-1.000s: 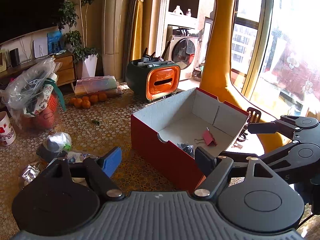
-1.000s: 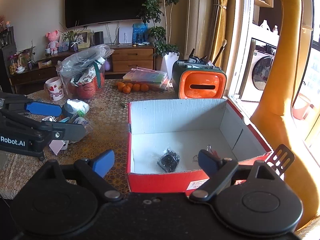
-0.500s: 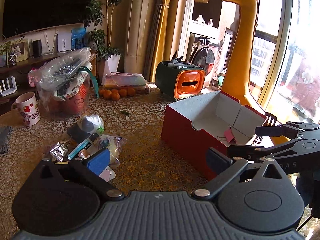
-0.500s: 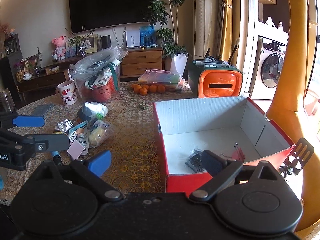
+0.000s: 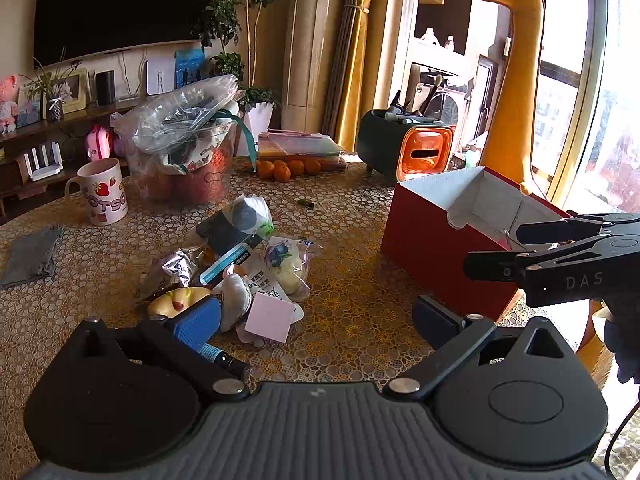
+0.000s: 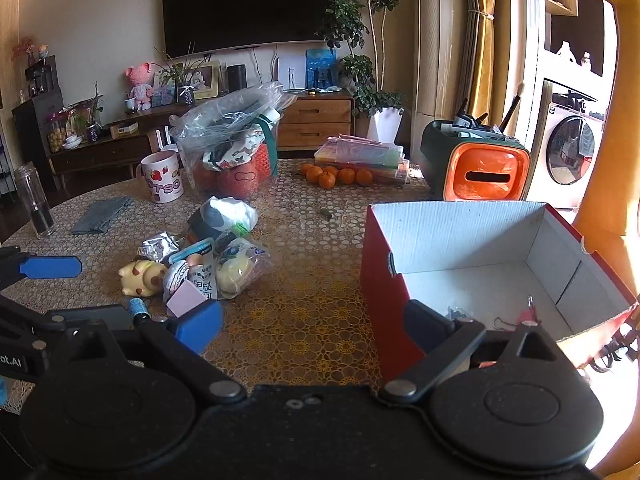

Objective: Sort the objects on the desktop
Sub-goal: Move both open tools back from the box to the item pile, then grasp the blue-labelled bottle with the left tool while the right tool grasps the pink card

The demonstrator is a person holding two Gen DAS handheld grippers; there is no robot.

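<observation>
While both grippers hang above the patterned table (image 6: 312, 240), the red cardboard box (image 6: 472, 240) serves as the reference landmark. The left gripper (image 5: 316, 320) has its jaws spread wide with nothing between them; its blue-padded finger (image 5: 198, 324) stands over the near edge of the clutter pile, well to the left of the box. The right gripper (image 6: 312, 324) is likewise open and empty, with one finger in front of the box's near left corner and the other over bare table to the left of the box.

Inside the box, on its white floor, lie a small dark item (image 6: 456, 312) and a red binder clip (image 6: 528, 312), both near the front wall.

The unsorted pile (image 6: 200, 268) lies to the left of the box, apart from it. It includes a yellow spotted toy (image 6: 140, 276), a crumpled foil packet (image 6: 160, 246), a clear bag holding a pale round item (image 6: 240, 266), a pink square card (image 6: 186, 298) and a white-and-green bag (image 6: 226, 214).

Behind the box stands a green-and-orange organiser (image 6: 480, 168). Further left of it lies a row of oranges (image 6: 336, 176), then a plastic-wrapped basket (image 6: 232, 148) and a strawberry mug (image 6: 162, 176).
</observation>
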